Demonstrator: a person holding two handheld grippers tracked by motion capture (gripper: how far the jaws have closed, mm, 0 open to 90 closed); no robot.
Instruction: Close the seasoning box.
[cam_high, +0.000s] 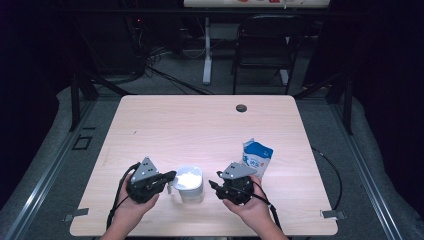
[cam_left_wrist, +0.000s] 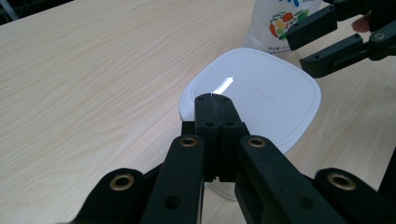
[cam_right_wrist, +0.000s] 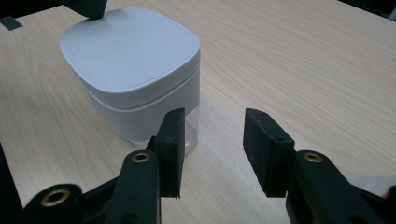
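Left gripper (cam_left_wrist: 212, 100) has its jaws pressed fully together, nothing between them, tips resting on or just above the near edge of the white lid (cam_left_wrist: 261, 93) of the container (cam_high: 189, 184). Looks like it is there to steady the box from above, a judgement; whether the tips actually touch I cannot tell. Right gripper (cam_right_wrist: 212, 140) sits just beside the container on the other side, jaws partly apart with bare table (cam_right_wrist: 303, 56) between them, nothing held. One pad (cam_right_wrist: 173, 140) is near the container's lower corner, seemingly not pressing on it. Likely lining up to take the lid or the body from the side.

Container stands upright near the front edge of the table, between the two grippers. White square lid with rounded corners, seated flat and closed. Below it a white band, then a clear lower wall (cam_right_wrist: 189, 133). Contents cannot be made out through the clear part.

Pouch (cam_high: 257, 157), blue and white, stands upright just behind the right gripper, close to the container. Top looks crumpled, possibly opened; contents hidden.
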